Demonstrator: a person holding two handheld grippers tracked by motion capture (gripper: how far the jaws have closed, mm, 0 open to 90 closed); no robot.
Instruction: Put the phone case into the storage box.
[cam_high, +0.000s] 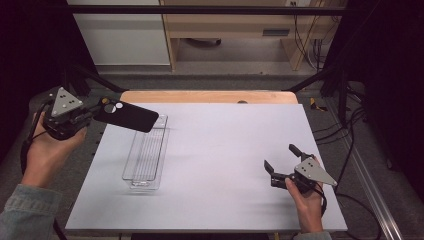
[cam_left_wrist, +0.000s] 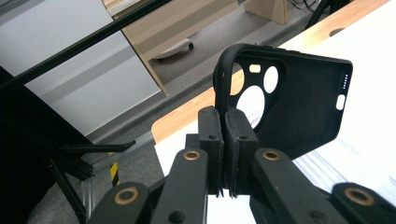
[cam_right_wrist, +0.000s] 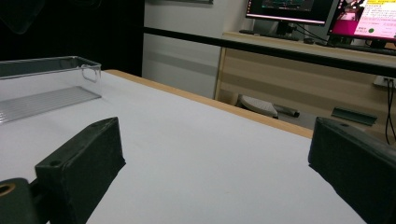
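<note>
Here, your work surface is a pale grey mat (cam_high: 220, 165) laid over a wooden table (cam_high: 210, 96), whose bare edge shows along the top of the mat in the high view. Beyond it, in the upper part of that frame, stand a white cabinet (cam_high: 120, 35) and a light wooden desk (cam_high: 240, 25); black frame bars cross the top. In the right gripper view, two lit monitors (cam_right_wrist: 327, 14) sit at the upper right.

A clear plastic tray (cam_high: 146, 150) rests on the mat, left of centre in the high view, with its long side running up and down the frame. Its ribbed floor holds nothing.

Your left gripper (cam_high: 97, 107), at the upper left of the high view, is clenched on the corner of a black phone case (cam_high: 127, 116). The case is off the mat, over the tray's far end.

Your right gripper (cam_high: 281, 159), at the lower right, has its jaws spread apart, with nothing between them.
</note>
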